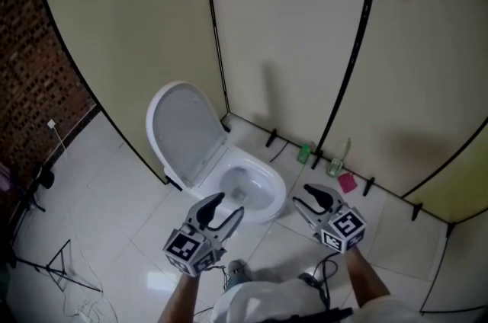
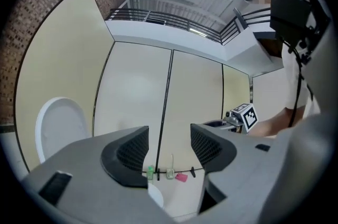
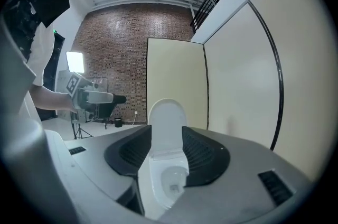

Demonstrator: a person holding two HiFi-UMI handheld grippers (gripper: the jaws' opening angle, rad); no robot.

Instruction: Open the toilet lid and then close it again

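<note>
Nearest, over white floor tiles (image 1: 114, 184): left gripper (image 1: 227, 207) and right gripper (image 1: 306, 201), one in each hand, held out side by side and short of the toilet, touching nothing. Left jaws parted, nothing between them but a far view of the partition. Right jaws likewise parted and empty, with the toilet framed in the gap yet well beyond the tips. Held back like this, most likely, with the opening already done and the reach for the closing not yet begun. Just past the tips, toilet bowl (image 1: 248, 188), open to view. Behind it, toilet lid (image 1: 183, 132), raised and tilted back into the corner of the stall, kept there by its own lean as far as can be judged, so no grip needed to hold it up. Right of the bowl, at the foot of the wall: green bottle (image 1: 304, 154), pale container (image 1: 335, 164) and pink scrap (image 1: 347, 182), tucked out of the way. Farther off, beige partition panels (image 1: 290, 32); off to the left, brick wall (image 1: 30, 85) and a tripod (image 1: 57, 267). Counted: two grippers, one bowl, one lid, one green bottle, one pale container, one pink scrap, at least three panels, one tripod.
</note>
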